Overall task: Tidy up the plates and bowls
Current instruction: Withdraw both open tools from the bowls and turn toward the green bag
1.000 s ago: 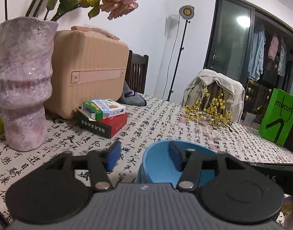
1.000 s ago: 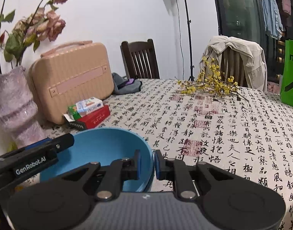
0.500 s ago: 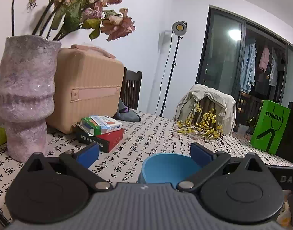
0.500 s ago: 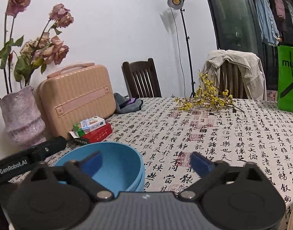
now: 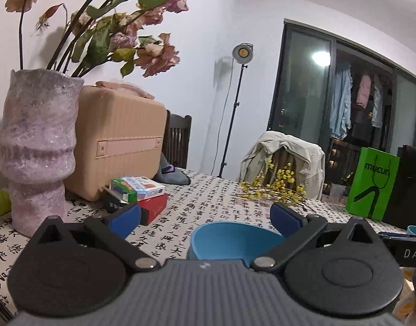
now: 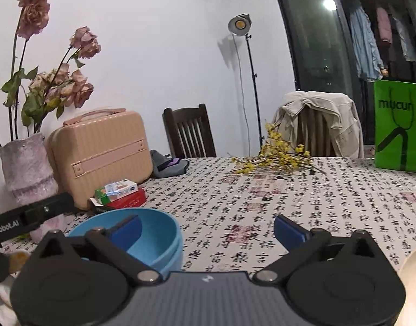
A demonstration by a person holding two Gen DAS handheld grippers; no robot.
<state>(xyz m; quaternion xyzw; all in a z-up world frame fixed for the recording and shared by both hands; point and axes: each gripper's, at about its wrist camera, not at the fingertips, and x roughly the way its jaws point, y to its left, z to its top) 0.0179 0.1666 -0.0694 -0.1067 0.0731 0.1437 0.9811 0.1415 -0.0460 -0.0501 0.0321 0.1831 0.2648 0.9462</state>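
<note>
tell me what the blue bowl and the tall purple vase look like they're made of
Blue bowl: probably matte plastic or melamine; even colour, thin rim, soft dull sheen, no glaze glare.
Purple vase: likely rough ceramic or a flocked coating; mottled, grainy surface with tiny glints. Hard to say for sure.

The right gripper [image 6: 206, 229] is being held wide open, jaws having just been opening, nothing clamped. A blue bowl [image 6: 156, 233], seemingly nested in another, is being left on the tablecloth [image 6: 330, 206], behind the left fingertip [image 6: 126, 231]. Another black gripper [image 6: 31, 214] is being poked in from the left.
</note>
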